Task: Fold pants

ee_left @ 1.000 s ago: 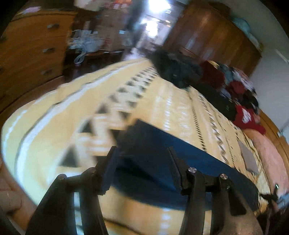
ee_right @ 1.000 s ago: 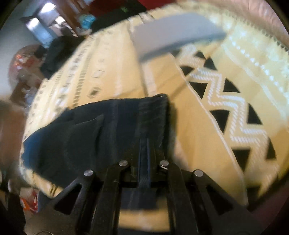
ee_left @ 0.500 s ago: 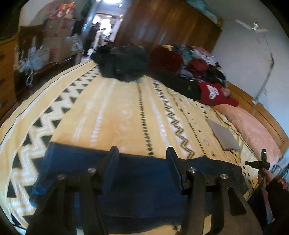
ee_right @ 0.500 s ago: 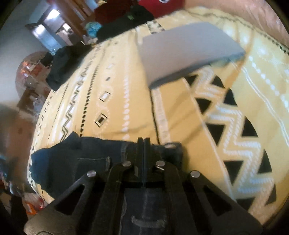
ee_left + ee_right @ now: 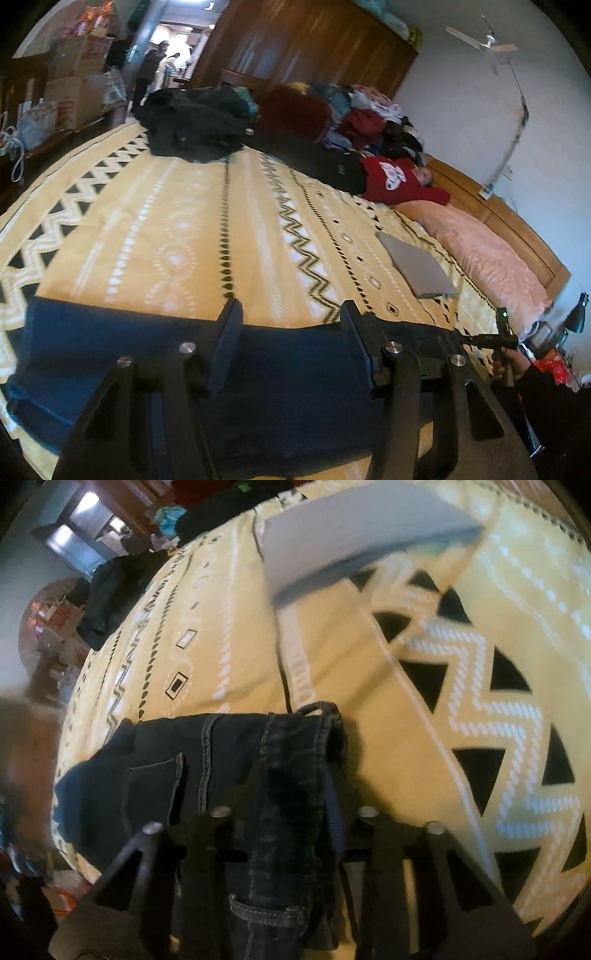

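While right tongs (image 5: 295, 775) part over jeans (image 5: 221, 760), left tongs (image 5: 291, 328) gaping, angled downward

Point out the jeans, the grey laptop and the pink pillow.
jeans (image 5: 229, 775): right wrist view, denim beside back pocket.
grey laptop (image 5: 417, 264): left wrist view, middle of closed lid.
pink pillow (image 5: 491, 254): left wrist view, middle of top face.
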Demonstrator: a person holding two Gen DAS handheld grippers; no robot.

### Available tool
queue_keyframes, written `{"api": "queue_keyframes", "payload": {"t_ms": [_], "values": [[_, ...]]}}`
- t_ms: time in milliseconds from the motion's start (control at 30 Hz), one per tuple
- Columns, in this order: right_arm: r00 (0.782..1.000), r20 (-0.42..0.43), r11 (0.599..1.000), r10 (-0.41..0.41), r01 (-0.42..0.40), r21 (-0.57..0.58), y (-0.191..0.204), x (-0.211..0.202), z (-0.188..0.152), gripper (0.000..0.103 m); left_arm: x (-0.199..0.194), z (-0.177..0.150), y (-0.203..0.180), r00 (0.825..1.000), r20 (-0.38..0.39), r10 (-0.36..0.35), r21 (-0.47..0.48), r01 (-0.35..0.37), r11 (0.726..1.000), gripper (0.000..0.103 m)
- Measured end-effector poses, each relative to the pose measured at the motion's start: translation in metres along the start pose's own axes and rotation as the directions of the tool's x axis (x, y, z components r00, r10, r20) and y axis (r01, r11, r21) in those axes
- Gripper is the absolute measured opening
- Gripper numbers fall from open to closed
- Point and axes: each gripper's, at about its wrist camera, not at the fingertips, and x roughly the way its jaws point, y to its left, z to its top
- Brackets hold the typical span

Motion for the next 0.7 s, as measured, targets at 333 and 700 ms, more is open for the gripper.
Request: {"api": "queue_keyframes", "payload": {"t_ms": [333,700], "values": [[0.994,0.107,0.996,0.034,-0.025,-0.082,0.012,-0.015,0.022,0.005,0.027,0.013,-0.027,0.998,-0.004,-0.066,0.011,0.066,0.998,0.056],[0.972,0.086,0.969,-0.217,0.225,-0.101,0.015,-0.005,-0.001,0.012,0.033,-0.004,-0.038,0.997,-0.064,-0.040,0.043,0.043,0.998,0.059]]}}
